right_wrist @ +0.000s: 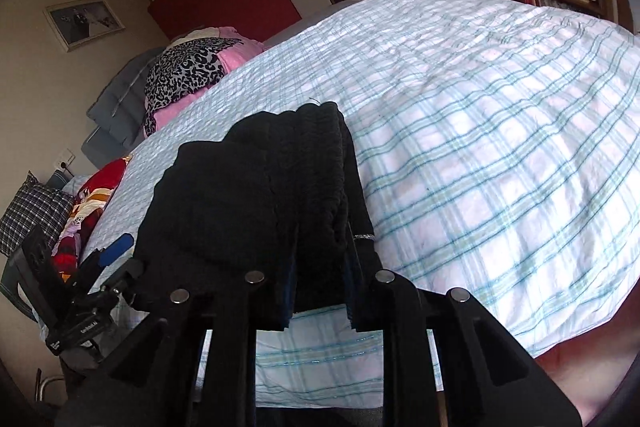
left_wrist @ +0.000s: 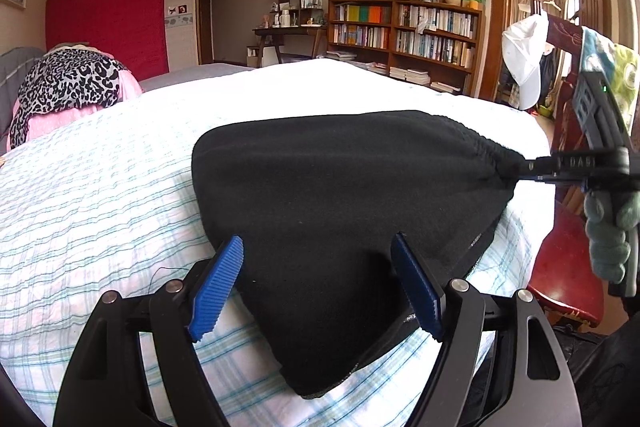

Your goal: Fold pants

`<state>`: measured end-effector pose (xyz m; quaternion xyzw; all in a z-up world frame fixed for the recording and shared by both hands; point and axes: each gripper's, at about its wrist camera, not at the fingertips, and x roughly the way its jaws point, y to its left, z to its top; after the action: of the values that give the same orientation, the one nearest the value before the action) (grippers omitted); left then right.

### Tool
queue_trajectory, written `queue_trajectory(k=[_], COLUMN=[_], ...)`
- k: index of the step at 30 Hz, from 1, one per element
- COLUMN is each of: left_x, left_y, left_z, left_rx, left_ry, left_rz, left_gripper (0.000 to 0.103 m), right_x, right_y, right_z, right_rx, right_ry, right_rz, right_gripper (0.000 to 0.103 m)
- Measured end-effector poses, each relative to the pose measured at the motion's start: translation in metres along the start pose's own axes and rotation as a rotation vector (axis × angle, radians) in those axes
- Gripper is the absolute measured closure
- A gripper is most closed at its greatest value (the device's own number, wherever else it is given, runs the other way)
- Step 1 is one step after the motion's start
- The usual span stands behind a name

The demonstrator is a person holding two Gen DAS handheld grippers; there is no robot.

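Note:
Black pants [left_wrist: 340, 203] lie in a folded, roughly triangular shape on the checked bedspread [left_wrist: 100, 187]. My left gripper [left_wrist: 318, 279] is open, its blue pads [left_wrist: 218, 287] on either side of the near part of the pants, just above the cloth. My right gripper [left_wrist: 520, 169] comes in from the right and is shut on the pants' waistband corner, pulling it taut. In the right wrist view the bunched black cloth [right_wrist: 260, 195] covers the right gripper [right_wrist: 320, 279], whose fingers are closed on it. The left gripper [right_wrist: 116, 247] shows at the lower left there.
Leopard-print and pink bedding [left_wrist: 68, 87] is piled at the far left of the bed. A bookcase [left_wrist: 404, 31] and desk stand beyond the bed. A chair with a white cap [left_wrist: 524, 59] and a red seat [left_wrist: 568, 267] stands close on the right.

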<state>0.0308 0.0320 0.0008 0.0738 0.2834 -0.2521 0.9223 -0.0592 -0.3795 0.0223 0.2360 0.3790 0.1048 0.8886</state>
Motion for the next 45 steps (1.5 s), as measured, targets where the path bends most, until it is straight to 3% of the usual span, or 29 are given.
queue_trajectory(k=[8, 18, 28, 35, 43, 45], left_x=[0.012, 0.027, 0.026, 0.025, 0.016, 0.011], left_y=[-0.017, -0.019, -0.016, -0.012, 0.007, 0.013], left_z=[0.008, -0.003, -0.003, -0.006, -0.004, 0.002], left_rx=[0.092, 0.114, 0.099, 0.079, -0.046, -0.078], left_ry=[0.020, 0.083, 0.089, 0.100, 0.107, 0.089], left_rz=[0.096, 0.120, 0.119, 0.102, 0.000, -0.017], left_gripper=[0.024, 0.021, 0.020, 0.020, 0.019, 0.019], right_x=[0.005, 0.000, -0.022, 0.019, 0.016, 0.009], right_y=[0.006, -0.002, 0.007, 0.006, -0.012, -0.014], right_z=[-0.011, -0.007, 0.012, 0.004, 0.013, 0.025], right_rx=[-0.058, -0.065, -0.072, -0.080, -0.005, 0.022], right_ry=[-0.063, -0.092, -0.194, -0.080, -0.039, -0.058], right_rz=[-0.056, -0.100, -0.095, -0.107, 0.019, 0.072], right_gripper=[0.081, 0.043, 0.034, 0.034, 0.028, 0.021])
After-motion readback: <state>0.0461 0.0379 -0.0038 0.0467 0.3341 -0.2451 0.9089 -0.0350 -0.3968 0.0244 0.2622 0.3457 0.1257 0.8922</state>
